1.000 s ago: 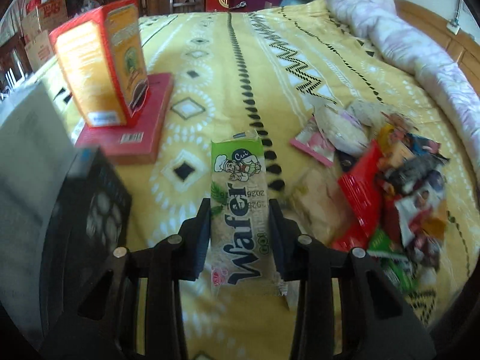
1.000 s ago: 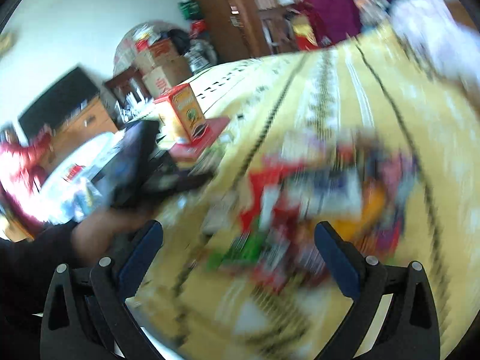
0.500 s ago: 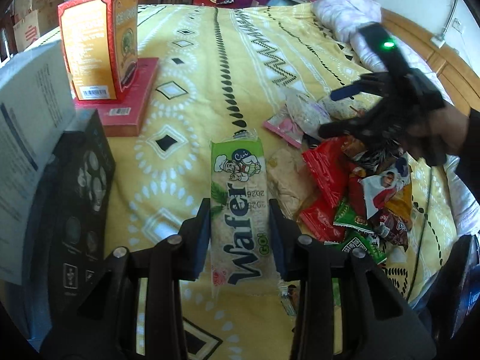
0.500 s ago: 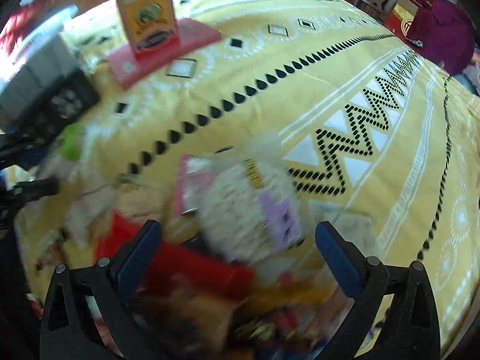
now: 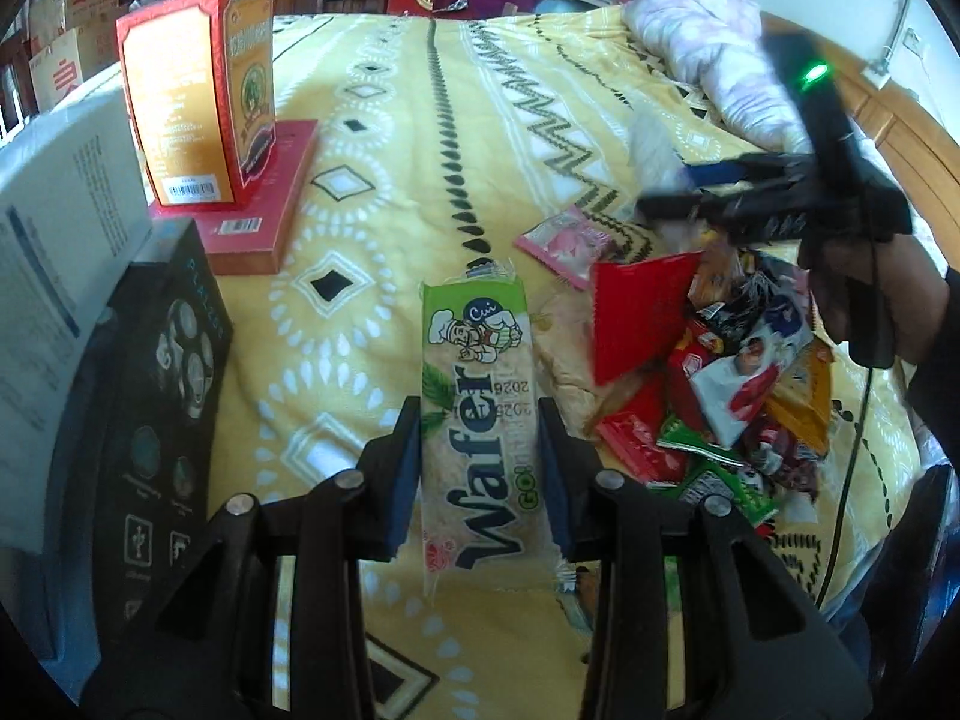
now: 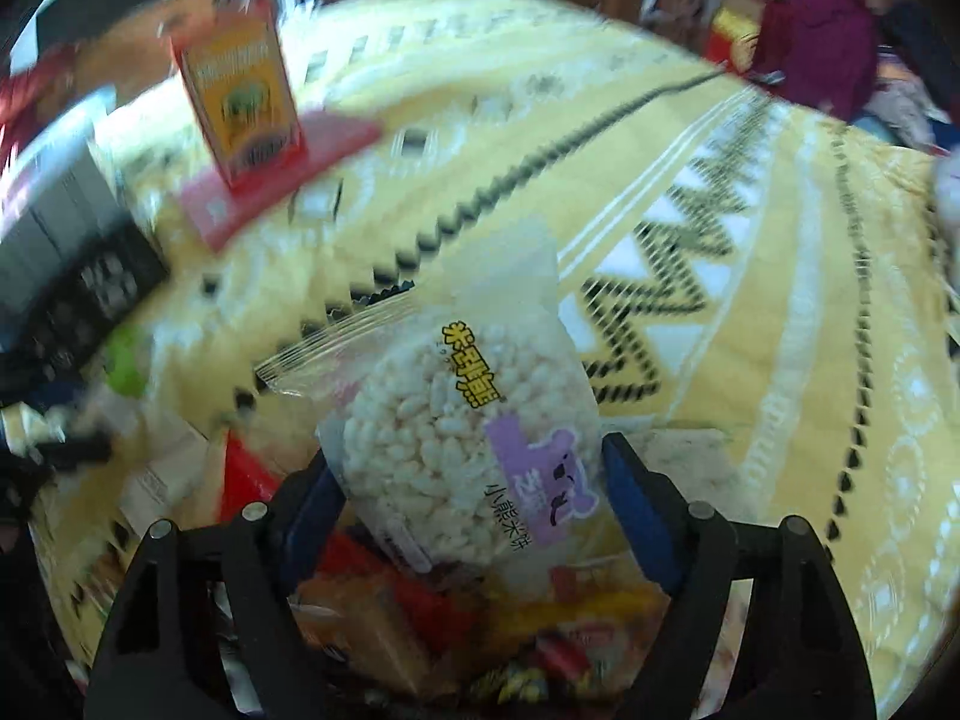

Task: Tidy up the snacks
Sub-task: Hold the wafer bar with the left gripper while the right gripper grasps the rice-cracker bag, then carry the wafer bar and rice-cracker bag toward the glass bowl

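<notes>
The green and clear plastic wafer pack [image 5: 480,414], printed with a cartoon chef and "Wafer" in dark letters, sits lengthwise between my left gripper's [image 5: 478,474] pads, raised over the yellow patterned bedspread [image 5: 384,138]. The round puffed-rice cake in its clear wrapper with yellow lettering and a purple bear label [image 6: 465,438] lies tilted between my right gripper's [image 6: 474,501] blue pads, which have just been closing around it. It rests atop the heap of mixed foil snack packets, red, green, orange and white [image 5: 714,384], toward the bedspread's right side.
</notes>
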Motion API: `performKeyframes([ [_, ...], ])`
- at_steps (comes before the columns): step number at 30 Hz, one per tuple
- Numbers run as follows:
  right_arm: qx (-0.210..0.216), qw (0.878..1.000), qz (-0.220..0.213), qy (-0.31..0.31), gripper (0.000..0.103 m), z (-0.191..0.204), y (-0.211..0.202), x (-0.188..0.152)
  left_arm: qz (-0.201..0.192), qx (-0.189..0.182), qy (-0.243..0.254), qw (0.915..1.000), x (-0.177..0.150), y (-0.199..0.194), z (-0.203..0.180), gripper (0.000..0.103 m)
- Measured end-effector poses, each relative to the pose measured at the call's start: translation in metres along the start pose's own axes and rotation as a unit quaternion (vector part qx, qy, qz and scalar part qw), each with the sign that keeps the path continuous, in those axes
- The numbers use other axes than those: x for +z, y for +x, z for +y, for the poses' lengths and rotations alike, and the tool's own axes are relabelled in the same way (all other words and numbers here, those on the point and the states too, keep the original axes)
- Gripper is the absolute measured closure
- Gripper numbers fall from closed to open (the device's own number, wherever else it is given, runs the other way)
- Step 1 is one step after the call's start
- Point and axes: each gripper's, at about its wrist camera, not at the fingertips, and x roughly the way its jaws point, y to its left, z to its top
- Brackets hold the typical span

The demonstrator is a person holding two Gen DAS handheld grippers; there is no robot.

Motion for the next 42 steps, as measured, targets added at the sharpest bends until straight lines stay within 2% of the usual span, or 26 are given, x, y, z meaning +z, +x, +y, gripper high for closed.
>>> performKeyframes([
  [2,-0.003,0.997,-0.057,0.044,0.019,0.002,-0.037,0.001,-0.011,0.005,0.008,0.9999,0.000,-0.010,-0.006,0.066],
  [4,0.001,0.989,-0.113,0.091,0.019,0.006,-0.082,-0.004,-0.021,0.007,0.012,0.9997,0.001,-0.020,-0.010,0.066],
  [7,0.006,0.977,-0.159,0.138,0.019,0.020,-0.122,-0.016,-0.041,0.014,0.020,0.9989,0.003,-0.038,-0.017,0.066],
  [9,0.006,0.971,-0.175,0.161,0.019,0.033,-0.144,-0.033,-0.056,0.018,0.027,0.9979,0.005,-0.052,-0.022,0.067],
  [12,0.006,0.967,-0.178,0.183,0.019,0.050,-0.163,-0.056,-0.077,0.033,0.042,0.9956,0.009,-0.072,-0.030,0.067],
  [16,0.022,0.962,-0.171,0.213,0.019,0.069,-0.175,-0.081,-0.100,0.074,0.067,0.9900,0.014,-0.096,-0.039,0.067],
  [19,0.026,0.962,-0.163,0.219,0.019,0.081,-0.181,-0.091,-0.115,0.101,0.080,0.9850,0.019,-0.110,-0.045,0.067],
  [22,0.027,0.962,-0.161,0.220,0.019,0.094,-0.186,-0.102,-0.123,0.113,0.082,0.9826,0.019,-0.120,-0.048,0.067],
  [32,0.025,0.964,-0.152,0.216,0.019,0.119,-0.195,-0.120,-0.122,0.121,0.080,0.9818,0.012,-0.127,-0.053,0.067],
  [42,0.022,0.965,-0.149,0.214,0.019,0.118,-0.199,-0.119,-0.120,0.120,0.079,0.9823,0.012,-0.128,-0.055,0.067],
])
